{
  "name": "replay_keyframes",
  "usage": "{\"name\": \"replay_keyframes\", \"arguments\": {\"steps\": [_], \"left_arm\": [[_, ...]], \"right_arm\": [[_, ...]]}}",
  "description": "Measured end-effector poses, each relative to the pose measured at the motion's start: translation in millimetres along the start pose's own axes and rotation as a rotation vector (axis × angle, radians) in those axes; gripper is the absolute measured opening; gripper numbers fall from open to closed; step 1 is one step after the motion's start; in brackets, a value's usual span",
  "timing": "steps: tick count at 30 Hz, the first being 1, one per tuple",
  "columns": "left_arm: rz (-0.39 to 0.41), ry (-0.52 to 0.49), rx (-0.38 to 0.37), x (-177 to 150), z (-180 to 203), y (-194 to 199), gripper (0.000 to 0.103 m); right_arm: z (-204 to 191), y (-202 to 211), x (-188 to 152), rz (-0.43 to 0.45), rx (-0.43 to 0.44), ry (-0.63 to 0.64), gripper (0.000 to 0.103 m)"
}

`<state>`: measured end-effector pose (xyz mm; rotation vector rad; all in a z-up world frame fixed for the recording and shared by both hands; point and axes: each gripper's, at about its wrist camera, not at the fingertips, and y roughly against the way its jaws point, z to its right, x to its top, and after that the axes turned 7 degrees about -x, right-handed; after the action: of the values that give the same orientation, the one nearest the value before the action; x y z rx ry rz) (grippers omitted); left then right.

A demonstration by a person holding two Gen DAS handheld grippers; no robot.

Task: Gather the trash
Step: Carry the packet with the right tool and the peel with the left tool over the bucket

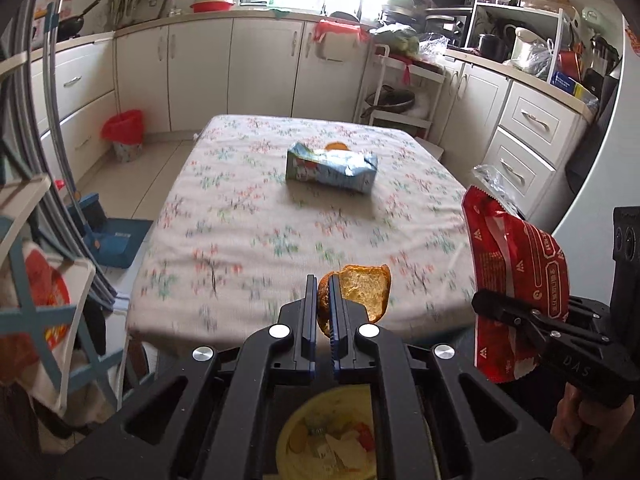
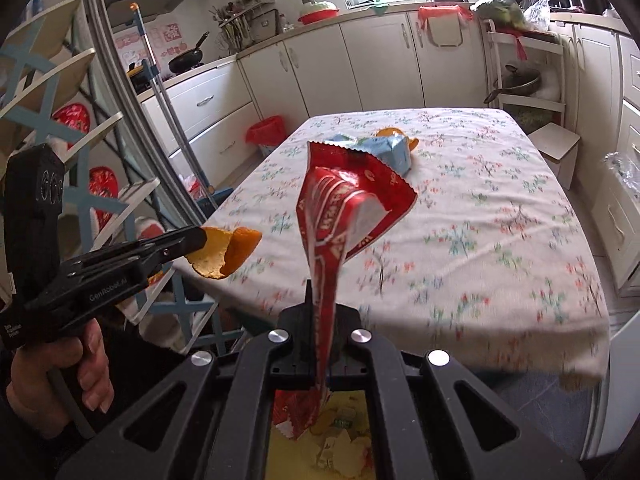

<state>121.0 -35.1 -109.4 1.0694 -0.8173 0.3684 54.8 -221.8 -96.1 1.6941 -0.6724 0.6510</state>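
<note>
**Over the bin, two pieces of trash in hand, two left on the table**

At the near edge of the table (image 1: 224, 240), both grippers are loaded. The left gripper (image 1: 325, 300) is clamped on a piece of orange peel (image 1: 362, 292), which sticks out ahead of its closed jaws. The right gripper (image 2: 320, 312) is closed on a red wrapper (image 2: 340, 208), pinched near its lower part so the torn top stands up in front of the camera. Directly below both grippers, a yellow-lined bin (image 1: 328, 440) shows, already holding scraps; the wrapper's bottom end hangs down toward it.

By my reading, the task is about halfway: these two pieces are picked up and seem ready to drop, though neither has been released yet. Still on the flowered cloth, well apart from both grippers toward the far side, lie a crumpled blue carton (image 1: 331, 166) and, touching it from behind, another bit of orange peel (image 1: 336, 145). Those remain to be collected.
</note>
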Motion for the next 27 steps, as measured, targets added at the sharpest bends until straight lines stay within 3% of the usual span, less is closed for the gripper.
{"name": "replay_keyframes", "arguments": {"steps": [8,19,27], "left_arm": [[-0.026,-0.01,-0.014,-35,13,19,0.005],[-0.03,-0.013,-0.016,-47,20,30,0.005],[-0.032,-0.017,-0.013,-54,26,36,0.005]], "right_arm": [[-12,14,-26,-0.029,0.003,0.021,0.003],[-23,15,-50,-0.085,-0.011,0.058,0.003],[-37,-3,-69,-0.203,-0.024,0.131,0.003]]}}
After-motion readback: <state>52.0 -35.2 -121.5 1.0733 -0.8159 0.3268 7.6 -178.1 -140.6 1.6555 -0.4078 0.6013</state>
